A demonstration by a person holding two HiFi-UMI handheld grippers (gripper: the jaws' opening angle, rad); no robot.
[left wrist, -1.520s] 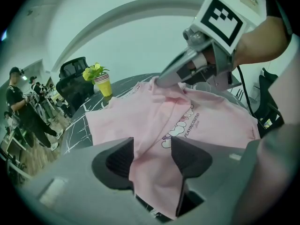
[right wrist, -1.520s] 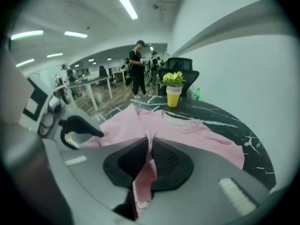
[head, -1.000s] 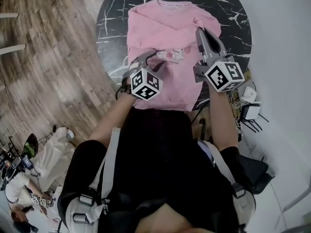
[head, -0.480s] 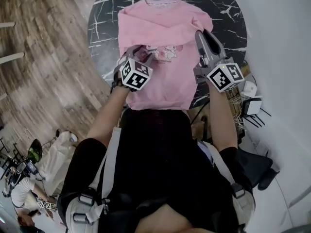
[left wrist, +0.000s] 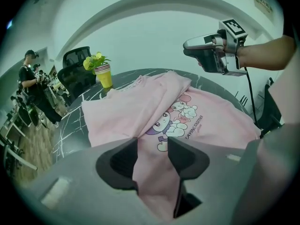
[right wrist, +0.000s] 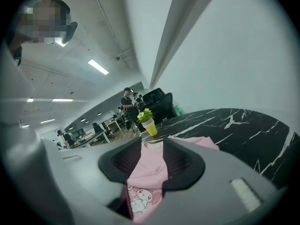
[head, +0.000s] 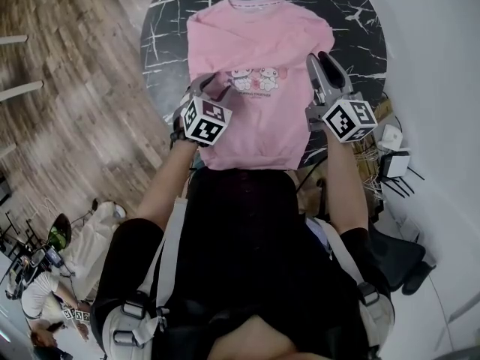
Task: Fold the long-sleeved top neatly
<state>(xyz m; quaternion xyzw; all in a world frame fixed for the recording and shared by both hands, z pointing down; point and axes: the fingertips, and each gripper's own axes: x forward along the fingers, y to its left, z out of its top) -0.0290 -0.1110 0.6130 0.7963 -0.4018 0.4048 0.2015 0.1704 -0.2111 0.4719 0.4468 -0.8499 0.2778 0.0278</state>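
Long-sleeved top (head: pixel 259 47), pink, lies front up on a round black table (head: pixel 360 21) veined in white, with the collar at the far side and the hem at the near edge by the person. The chest carries a cartoon print (left wrist: pixel 180 118) of white, long-eared figures. A line of small capitals runs beside it, of which only the ending "TOGETHER" reads with any confidence. No brand tag or care label can be made out in any view. The left gripper (left wrist: pixel 153 149) sits at the top's left edge, its jaws pinching a raised fold of the pink cloth, which fills the gap from pad to pad. The right gripper (right wrist: pixel 153 149) hangs over the top's right edge. Its jaws have just been opening and now stand apart, with pink cloth and part of the print showing between them but not pressed. A yellow cup (left wrist: pixel 104 74) holding a green plant stands on the table beyond the collar, apart from the top. The floor (head: pixel 67 88) to the left of the table is wood plank.
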